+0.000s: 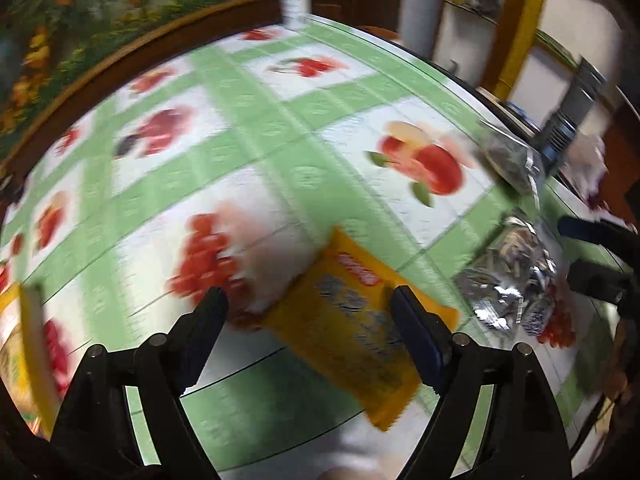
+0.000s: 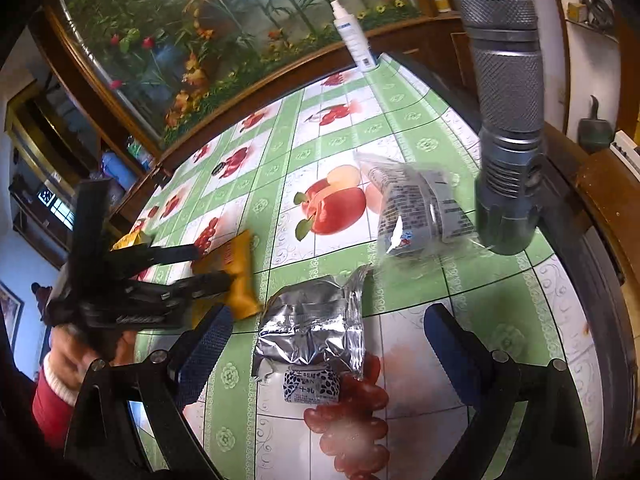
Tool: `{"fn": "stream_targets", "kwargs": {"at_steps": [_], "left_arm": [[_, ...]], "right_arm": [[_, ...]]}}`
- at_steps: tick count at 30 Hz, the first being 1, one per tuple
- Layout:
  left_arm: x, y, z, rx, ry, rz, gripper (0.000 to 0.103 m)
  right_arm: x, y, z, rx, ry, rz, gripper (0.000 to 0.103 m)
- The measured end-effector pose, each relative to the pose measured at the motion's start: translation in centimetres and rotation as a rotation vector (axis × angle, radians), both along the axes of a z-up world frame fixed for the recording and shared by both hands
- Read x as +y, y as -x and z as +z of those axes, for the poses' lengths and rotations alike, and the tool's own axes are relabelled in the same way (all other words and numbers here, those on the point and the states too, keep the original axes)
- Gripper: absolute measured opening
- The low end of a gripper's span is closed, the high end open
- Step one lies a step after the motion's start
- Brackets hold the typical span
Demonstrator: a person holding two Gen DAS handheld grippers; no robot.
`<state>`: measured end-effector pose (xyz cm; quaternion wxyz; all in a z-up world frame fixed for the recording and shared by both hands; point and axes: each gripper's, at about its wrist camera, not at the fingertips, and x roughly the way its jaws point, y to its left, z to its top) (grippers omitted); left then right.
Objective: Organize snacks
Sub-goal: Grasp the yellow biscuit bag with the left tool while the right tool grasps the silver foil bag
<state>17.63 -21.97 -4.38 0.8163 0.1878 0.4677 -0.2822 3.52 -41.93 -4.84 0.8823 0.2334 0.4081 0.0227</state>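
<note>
A yellow snack packet (image 1: 352, 332) lies on the fruit-patterned tablecloth (image 1: 280, 140). My left gripper (image 1: 310, 304) is open above it, the packet under and beside the right finger. It also shows in the right wrist view (image 2: 240, 272) with the left gripper (image 2: 214, 266) over it. A silver foil snack packet (image 2: 316, 328) lies between the open fingers of my right gripper (image 2: 328, 328), which hovers above it. A clear-and-white snack bag (image 2: 416, 208) lies further back. The silver packet (image 1: 512, 280) and the clear bag (image 1: 512, 156) show in the left wrist view, with the right gripper's fingertips (image 1: 576, 228) at the right edge.
A white spray bottle (image 2: 354, 38) stands at the table's far edge by a flower mural. A grey metal flashlight-like cylinder (image 2: 506, 120) hangs at the right. A yellow box (image 1: 28, 356) is at the left edge. The dark table rim (image 2: 600, 264) curves along the right.
</note>
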Motion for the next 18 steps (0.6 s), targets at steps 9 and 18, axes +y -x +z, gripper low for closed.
{"fn": "stream_targets", "kwargs": {"at_steps": [9,18], "left_arm": [[3.8,0.4,0.1,0.094,0.139,0.328,0.084],[1.7,0.3,-2.3,0.153,0.164,0.449,0.084]], "right_arm": [[5.5,-3.9,-1.1,0.082,0.303,0.099,0.098],[6.3,-4.8,-2.6,0.126,0.398,0.102,0.09]]}}
